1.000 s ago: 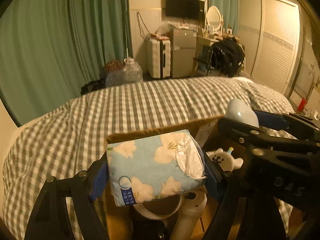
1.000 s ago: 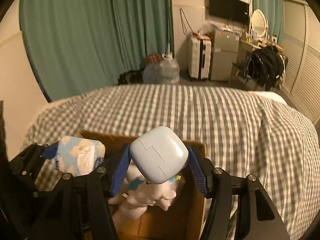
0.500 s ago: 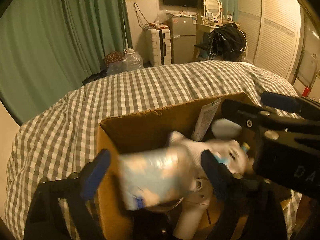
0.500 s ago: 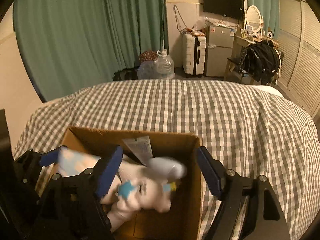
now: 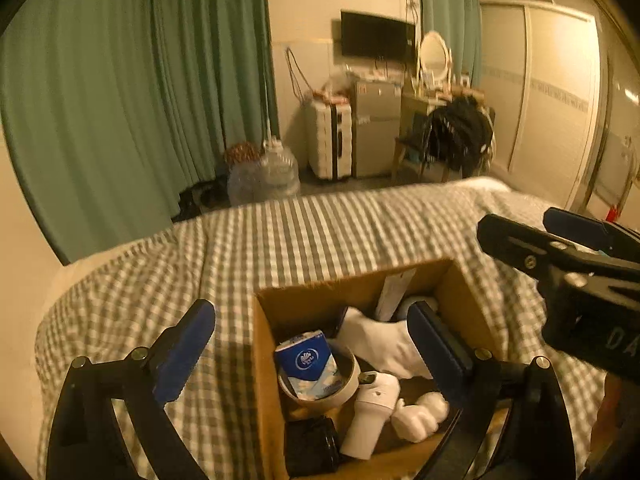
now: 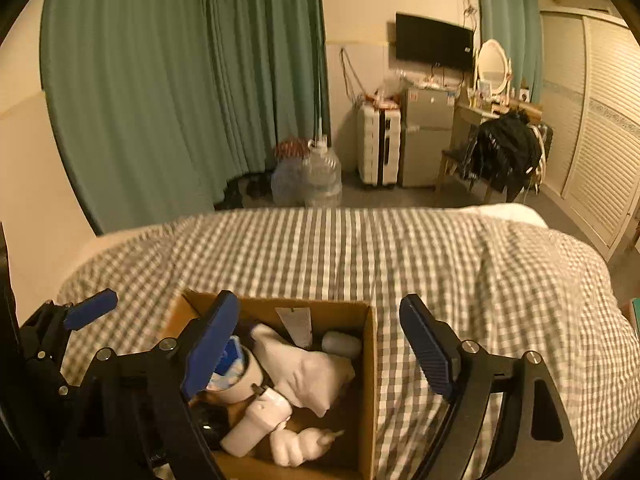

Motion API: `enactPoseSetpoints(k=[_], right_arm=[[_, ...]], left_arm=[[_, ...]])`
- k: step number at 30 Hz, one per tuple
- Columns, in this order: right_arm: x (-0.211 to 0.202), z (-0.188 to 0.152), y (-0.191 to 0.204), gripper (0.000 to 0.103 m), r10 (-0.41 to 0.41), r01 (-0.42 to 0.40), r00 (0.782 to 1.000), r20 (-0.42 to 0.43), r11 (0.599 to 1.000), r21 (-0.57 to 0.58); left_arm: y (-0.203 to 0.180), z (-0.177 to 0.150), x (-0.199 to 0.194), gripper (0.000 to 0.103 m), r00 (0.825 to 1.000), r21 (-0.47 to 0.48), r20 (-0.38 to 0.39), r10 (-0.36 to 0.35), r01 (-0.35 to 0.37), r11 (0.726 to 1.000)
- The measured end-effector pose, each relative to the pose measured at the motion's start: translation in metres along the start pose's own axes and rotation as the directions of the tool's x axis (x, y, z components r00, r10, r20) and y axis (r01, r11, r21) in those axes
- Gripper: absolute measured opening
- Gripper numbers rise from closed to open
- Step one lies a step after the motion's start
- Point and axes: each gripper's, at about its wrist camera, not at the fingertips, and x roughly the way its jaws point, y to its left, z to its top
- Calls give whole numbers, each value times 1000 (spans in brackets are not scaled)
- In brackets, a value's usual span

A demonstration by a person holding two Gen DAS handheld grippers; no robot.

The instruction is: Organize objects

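An open cardboard box [image 5: 264, 344] [image 6: 370, 360] sits on the checked bed. Inside lie a blue-and-white tissue pack [image 5: 306, 362] resting in a tape roll [image 5: 352, 384], a white plush toy [image 5: 380, 344] [image 6: 308, 372], a white bottle-like device [image 5: 370, 412] [image 6: 256, 420], a dark object [image 5: 312, 444] and a small white earbud case [image 6: 342, 343] at the far right corner. My left gripper [image 5: 312, 348] is open and empty above the box. My right gripper [image 6: 320, 344] is open and empty above the box; it also shows in the left wrist view [image 5: 560, 256].
The grey-and-white checked bedspread [image 6: 440, 248] stretches around the box. Beyond the bed stand green curtains [image 6: 180, 80], water jugs [image 6: 316, 180], a white suitcase [image 6: 378, 148], a small fridge [image 6: 426, 136], a chair with a black bag [image 6: 504, 152] and a wardrobe [image 6: 600, 140].
Both grippers opened. The tissue pack dropped from the left gripper and the white earbud case from the right gripper into the box. Both grippers have risen and pulled back.
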Motion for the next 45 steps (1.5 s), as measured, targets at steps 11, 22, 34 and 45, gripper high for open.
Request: enactPoseSetpoints(k=[11, 22, 34, 45], right_arm=[[-138, 19, 23, 94, -4, 13, 978, 207, 999, -40], [-205, -29, 24, 101, -9, 38, 947, 320, 996, -84], [-147, -105, 8, 101, -95, 133, 935, 342, 987, -88], [-110, -120, -7, 101, -80, 97, 969, 235, 993, -64]], left_arm=[[0, 23, -120, 103, 978, 10, 208, 20, -22, 1000], [12, -12, -185, 103, 946, -3, 322, 43, -45, 999], [10, -79, -130, 103, 942, -68, 298, 156, -142, 988], [14, -90, -106, 103, 957, -93, 248, 152, -133, 987]])
